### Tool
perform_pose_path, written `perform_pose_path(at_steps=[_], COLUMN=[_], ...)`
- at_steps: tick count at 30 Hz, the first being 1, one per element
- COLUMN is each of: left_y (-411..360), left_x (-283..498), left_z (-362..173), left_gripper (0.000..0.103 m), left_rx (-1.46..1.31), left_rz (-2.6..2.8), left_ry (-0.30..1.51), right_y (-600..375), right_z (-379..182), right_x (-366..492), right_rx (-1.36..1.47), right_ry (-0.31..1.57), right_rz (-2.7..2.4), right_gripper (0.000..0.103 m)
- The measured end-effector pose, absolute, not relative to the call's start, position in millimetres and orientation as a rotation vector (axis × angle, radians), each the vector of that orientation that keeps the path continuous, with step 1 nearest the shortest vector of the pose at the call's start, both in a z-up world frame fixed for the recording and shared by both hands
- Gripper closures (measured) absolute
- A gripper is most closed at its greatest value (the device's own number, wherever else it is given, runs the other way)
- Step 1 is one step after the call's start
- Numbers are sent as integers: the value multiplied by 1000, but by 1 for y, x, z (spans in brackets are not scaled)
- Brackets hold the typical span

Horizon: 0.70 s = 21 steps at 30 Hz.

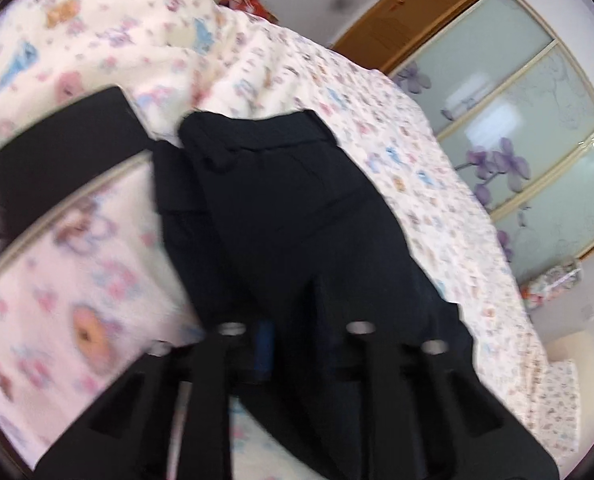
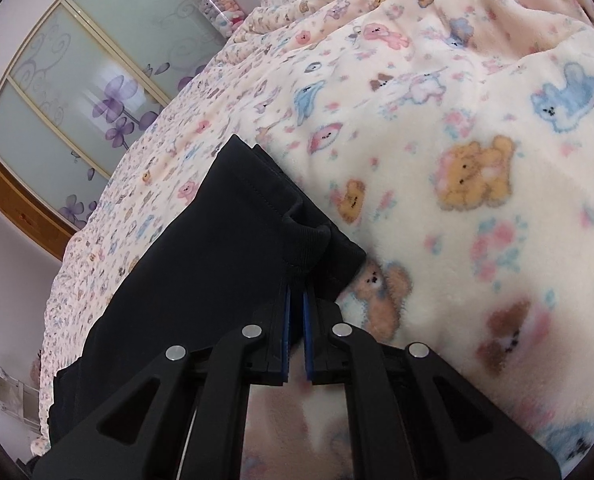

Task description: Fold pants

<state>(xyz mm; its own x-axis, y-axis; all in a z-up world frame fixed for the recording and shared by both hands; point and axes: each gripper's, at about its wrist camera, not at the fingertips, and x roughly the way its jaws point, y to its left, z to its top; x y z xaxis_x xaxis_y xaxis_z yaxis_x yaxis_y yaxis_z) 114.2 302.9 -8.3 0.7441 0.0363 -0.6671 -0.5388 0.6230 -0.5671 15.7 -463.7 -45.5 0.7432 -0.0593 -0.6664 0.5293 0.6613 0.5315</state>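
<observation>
Black pants [image 1: 281,208] lie on a bed covered by a cream blanket with bear prints [image 1: 77,280]. In the blurred left wrist view my left gripper [image 1: 293,344] is closed on the pants' near end, the cloth draped over its fingers. In the right wrist view my right gripper [image 2: 296,300] is shut on the ribbed waistband of the pants [image 2: 225,256], its blue pads [image 2: 286,320] pinching the cloth. The pants stretch away to the lower left in that view.
A fleecy bear-print blanket [image 2: 477,168] is bunched on the bed. Frosted sliding wardrobe doors with purple flowers [image 1: 525,152] stand beyond the bed, and they show in the right wrist view [image 2: 81,92]. A black strap-like band [image 1: 57,156] crosses the left wrist view.
</observation>
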Motion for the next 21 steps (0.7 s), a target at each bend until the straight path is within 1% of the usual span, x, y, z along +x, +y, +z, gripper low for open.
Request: perform_pose_path(at_steps=[4,7,8,10,11,14,16,17,18,19,20,21], left_y=[286,268,264,258,251,223,195,174,151,137,112,93], left_x=[102,104,103,95,87,63,56,55,57,59,64,70], left_z=[-9,-9,-6,2,10,36,51,57,61,61,60,56], left_gripper=[92,84,77,55,37,34,28,19,14,13,10,6], left_rx=[-719,-557,-531,-491,-444,-327,-277,-254,-233,-220,-195,-172], left_rz=[442,493,503,548,608,640,580,533,490,461,411,366], left_ry=[653,664,659,642,607,461,392,368,358,357,369,385], right_y=[-462,-458,-457,-457,-457,-451,-435,-420,-405,-385,-356,-329], right_z=[-45,-42,-39,-33,-24,3,26,39,49,57,67,73], right_x=[16,16,14,6,-3,-20,-17,-7,3,16,34,51], right_rx=[778,739,734,711,674,573,482,431,391,353,300,256], right_ry=[655,683,692,691,673,579,532,521,522,528,539,551], right_rz=[-371,-364,-353,-357,-392,-417,-344,-262,-183,-95,24,125], right_gripper=[98,94,91,90,88,87,86,83,77,71,57,49])
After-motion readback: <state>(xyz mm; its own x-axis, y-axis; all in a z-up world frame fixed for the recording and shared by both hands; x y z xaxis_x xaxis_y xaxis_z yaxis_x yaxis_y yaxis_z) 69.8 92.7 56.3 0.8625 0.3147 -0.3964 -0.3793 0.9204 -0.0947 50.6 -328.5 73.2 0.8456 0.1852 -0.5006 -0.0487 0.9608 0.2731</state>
